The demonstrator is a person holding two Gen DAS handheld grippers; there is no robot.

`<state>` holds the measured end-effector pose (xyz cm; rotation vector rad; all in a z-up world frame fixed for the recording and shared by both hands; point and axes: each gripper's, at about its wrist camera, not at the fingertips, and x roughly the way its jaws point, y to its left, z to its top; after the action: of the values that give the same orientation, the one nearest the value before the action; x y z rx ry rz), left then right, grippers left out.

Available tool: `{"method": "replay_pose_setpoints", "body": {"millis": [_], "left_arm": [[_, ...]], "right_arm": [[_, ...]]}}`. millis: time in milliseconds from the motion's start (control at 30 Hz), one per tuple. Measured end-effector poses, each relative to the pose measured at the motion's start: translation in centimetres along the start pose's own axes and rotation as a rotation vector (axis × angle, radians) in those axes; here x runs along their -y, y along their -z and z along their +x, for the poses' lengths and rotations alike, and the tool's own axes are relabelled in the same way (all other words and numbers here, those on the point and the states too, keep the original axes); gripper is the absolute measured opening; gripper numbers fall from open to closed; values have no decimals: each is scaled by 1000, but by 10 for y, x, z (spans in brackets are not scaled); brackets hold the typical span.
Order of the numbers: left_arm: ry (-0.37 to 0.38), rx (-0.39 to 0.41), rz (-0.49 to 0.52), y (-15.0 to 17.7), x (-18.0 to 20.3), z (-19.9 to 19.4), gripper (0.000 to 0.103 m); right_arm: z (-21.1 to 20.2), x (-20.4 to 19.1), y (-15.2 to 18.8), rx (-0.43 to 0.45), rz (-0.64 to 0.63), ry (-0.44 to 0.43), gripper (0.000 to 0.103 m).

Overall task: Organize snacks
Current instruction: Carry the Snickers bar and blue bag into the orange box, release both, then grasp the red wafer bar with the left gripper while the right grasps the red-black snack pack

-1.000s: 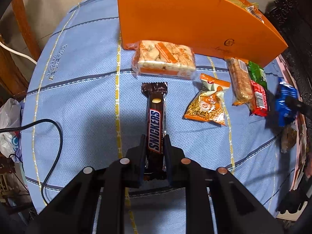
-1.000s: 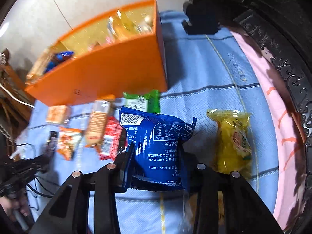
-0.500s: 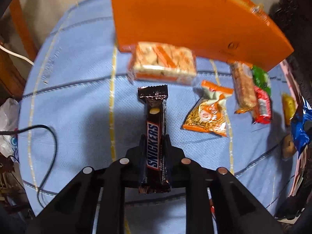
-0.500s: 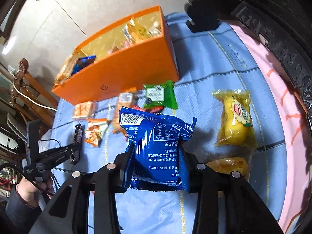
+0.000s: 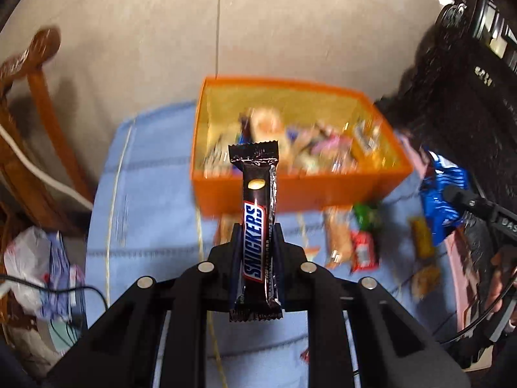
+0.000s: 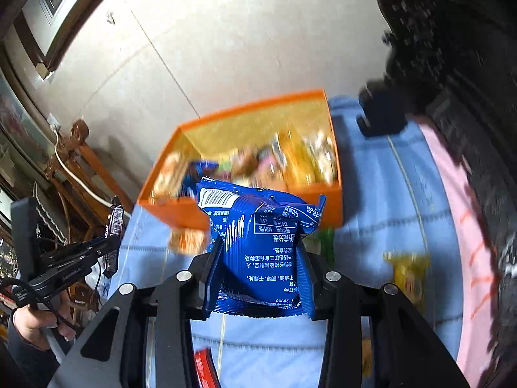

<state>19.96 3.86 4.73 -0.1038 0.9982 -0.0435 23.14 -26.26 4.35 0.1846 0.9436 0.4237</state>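
Note:
My left gripper (image 5: 257, 236) is shut on a brown Snickers bar (image 5: 257, 223) and holds it in the air, in front of the orange box (image 5: 290, 194). My right gripper (image 6: 260, 249) is shut on a blue snack packet (image 6: 261, 249) and holds it raised in front of the same orange box (image 6: 245, 207). The box holds several snacks. The blue packet also shows at the right of the left wrist view (image 5: 442, 200). The left gripper with the bar shows at the left of the right wrist view (image 6: 113, 229).
Loose snacks lie on the blue cloth (image 5: 145, 213) below the box: a biscuit bar (image 5: 337, 239), a red packet (image 5: 363, 252), a green packet (image 5: 366, 215), a yellow packet (image 6: 408, 274). A wooden chair (image 5: 35, 135) stands at left, dark carved furniture (image 6: 452, 64) at right.
Both grippers have risen well above the cloth with their snacks. The box's open top and its contents have come into view in both cameras.

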Motion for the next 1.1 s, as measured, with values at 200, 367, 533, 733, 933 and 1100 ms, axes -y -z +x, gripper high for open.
{"method": "replay_pose_setpoints", "body": {"millis": [200, 367, 533, 733, 933, 1100], "left_arm": [[50, 34, 25, -57, 26, 15, 17], [83, 39, 61, -99, 58, 45, 17], [37, 9, -37, -120, 51, 82, 73], [-10, 36, -35, -109, 42, 79, 76], [-9, 28, -10, -85, 39, 62, 76], [4, -10, 7, -43, 40, 44, 77]], "right_arm": [[21, -9, -49, 47, -15, -25, 40], [53, -11, -80, 58, 39, -58, 40], [80, 9, -94, 35, 154, -66, 56], [77, 20, -78, 31, 162, -54, 63], [57, 11, -54, 0, 114, -45, 63], [26, 7, -18, 0, 39, 10, 74]]}}
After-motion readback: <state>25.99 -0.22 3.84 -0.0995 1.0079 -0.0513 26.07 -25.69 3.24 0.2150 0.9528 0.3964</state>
